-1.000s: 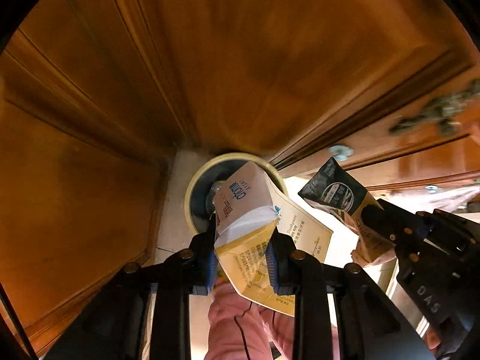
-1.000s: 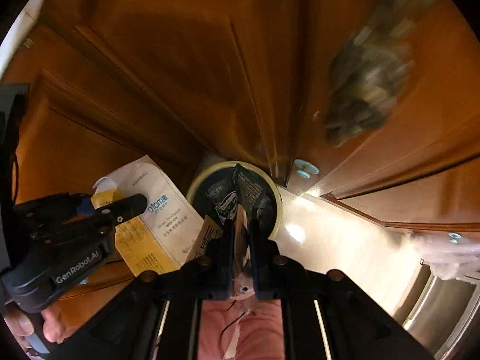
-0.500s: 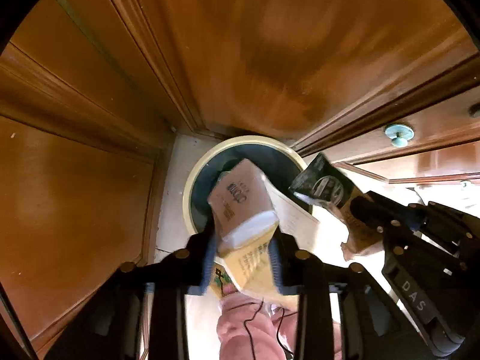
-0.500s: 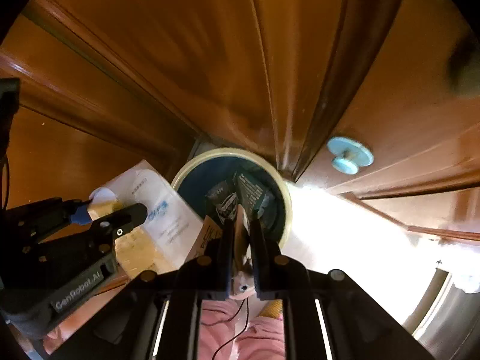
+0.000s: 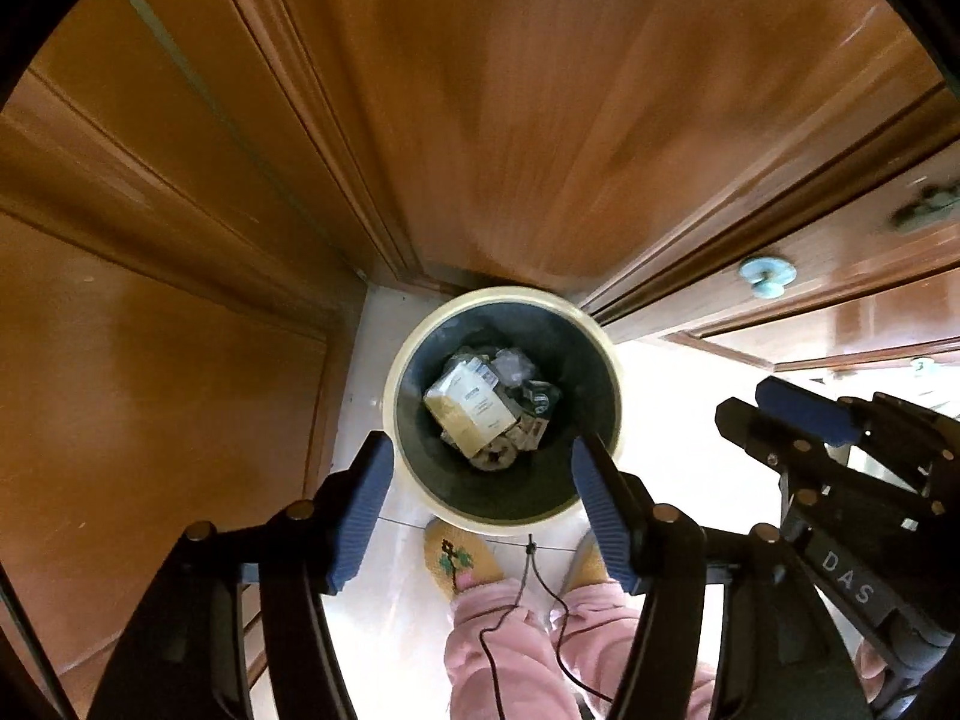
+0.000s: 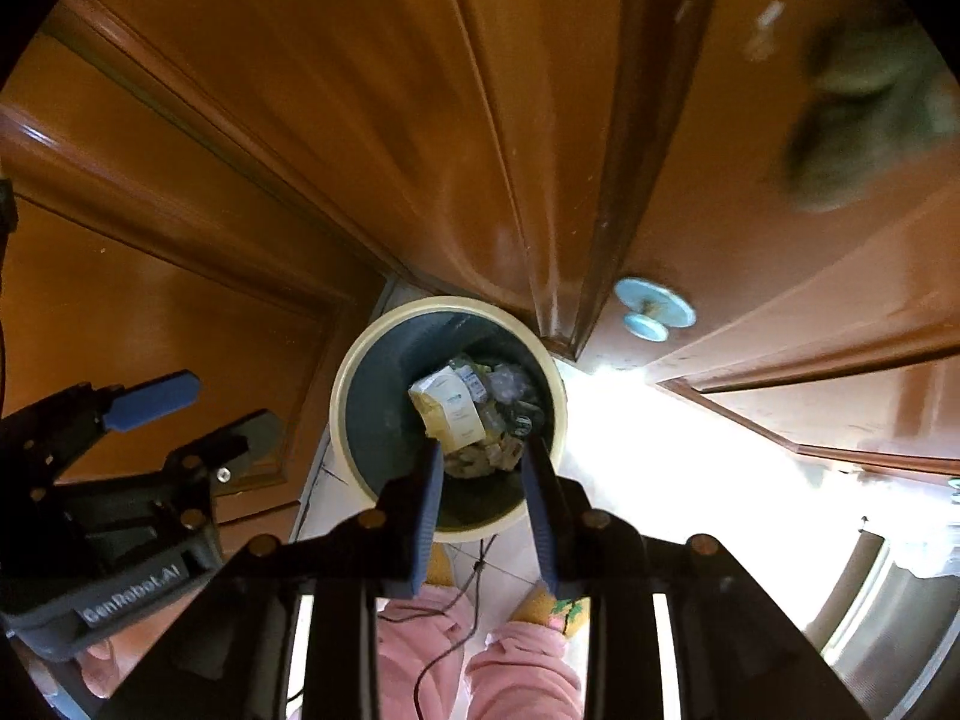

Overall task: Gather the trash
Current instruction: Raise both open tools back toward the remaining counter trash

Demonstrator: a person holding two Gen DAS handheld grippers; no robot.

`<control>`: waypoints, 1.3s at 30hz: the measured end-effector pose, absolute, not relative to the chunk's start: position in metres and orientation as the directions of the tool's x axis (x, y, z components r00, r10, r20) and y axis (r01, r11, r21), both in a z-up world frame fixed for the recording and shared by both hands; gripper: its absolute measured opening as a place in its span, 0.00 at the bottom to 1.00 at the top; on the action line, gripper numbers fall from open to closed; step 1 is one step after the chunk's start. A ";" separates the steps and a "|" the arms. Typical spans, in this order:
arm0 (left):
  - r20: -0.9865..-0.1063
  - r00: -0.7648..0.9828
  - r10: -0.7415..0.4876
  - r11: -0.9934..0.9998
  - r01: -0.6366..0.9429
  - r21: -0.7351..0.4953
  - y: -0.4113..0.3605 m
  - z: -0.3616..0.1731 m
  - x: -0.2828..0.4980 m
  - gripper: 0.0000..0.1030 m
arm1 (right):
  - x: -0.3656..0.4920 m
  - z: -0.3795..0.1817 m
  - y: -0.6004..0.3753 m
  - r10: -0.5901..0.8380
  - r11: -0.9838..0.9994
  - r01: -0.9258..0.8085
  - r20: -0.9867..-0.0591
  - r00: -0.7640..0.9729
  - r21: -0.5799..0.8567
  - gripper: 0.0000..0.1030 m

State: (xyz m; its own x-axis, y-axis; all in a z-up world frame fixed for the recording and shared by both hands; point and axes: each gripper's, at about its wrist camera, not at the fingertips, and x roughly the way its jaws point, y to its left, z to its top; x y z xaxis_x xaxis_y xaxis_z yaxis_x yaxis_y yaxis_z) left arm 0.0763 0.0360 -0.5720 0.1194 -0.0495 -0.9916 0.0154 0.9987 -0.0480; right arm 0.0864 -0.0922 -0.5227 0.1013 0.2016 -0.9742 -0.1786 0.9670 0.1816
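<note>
A round bin with a cream rim [image 5: 396, 420] [image 6: 342, 420] stands on the pale floor right below both grippers. Inside it, on top of other rubbish, lie a yellow-and-white carton [image 5: 468, 414] [image 6: 447, 411] and a dark pouch [image 5: 540, 399] [image 6: 522, 414]. My left gripper [image 5: 483, 480] hangs over the bin, its jaws opening with nothing between them. My right gripper [image 6: 483, 462] points into the bin too, jaws opening and empty. Each also shows in the other's view, the right gripper [image 5: 762, 405] at the right edge and the left gripper [image 6: 210, 408] at the left edge.
Brown wooden cabinet doors close in around the bin at the back and left. A pale blue knob [image 5: 768, 276] [image 6: 654, 309] sticks out on the right door. A person's pink trouser legs and yellow slippers [image 5: 459, 558] stand just in front of the bin. A thin cable dangles there.
Both grippers have opened and come down toward the bin. The carton has left the left jaws and the dark pouch the right jaws; both now lie in the bin.
</note>
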 end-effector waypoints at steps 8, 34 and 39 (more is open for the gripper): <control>-0.979 0.191 -0.066 0.998 0.020 -0.063 0.037 -0.479 0.064 0.66 | 0.072 -0.448 -0.098 0.186 0.966 -0.202 -0.975 0.120 0.160 0.27; -0.887 0.449 -0.111 0.989 0.135 -0.055 -0.002 -0.217 0.031 0.78 | 0.038 -0.203 -0.132 0.213 0.967 -0.216 -0.902 0.376 0.138 0.27; -0.849 0.517 -0.107 0.984 0.179 -0.015 -0.010 -0.181 0.039 0.81 | 0.039 -0.171 -0.145 0.180 0.978 -0.178 -0.873 0.454 0.109 0.27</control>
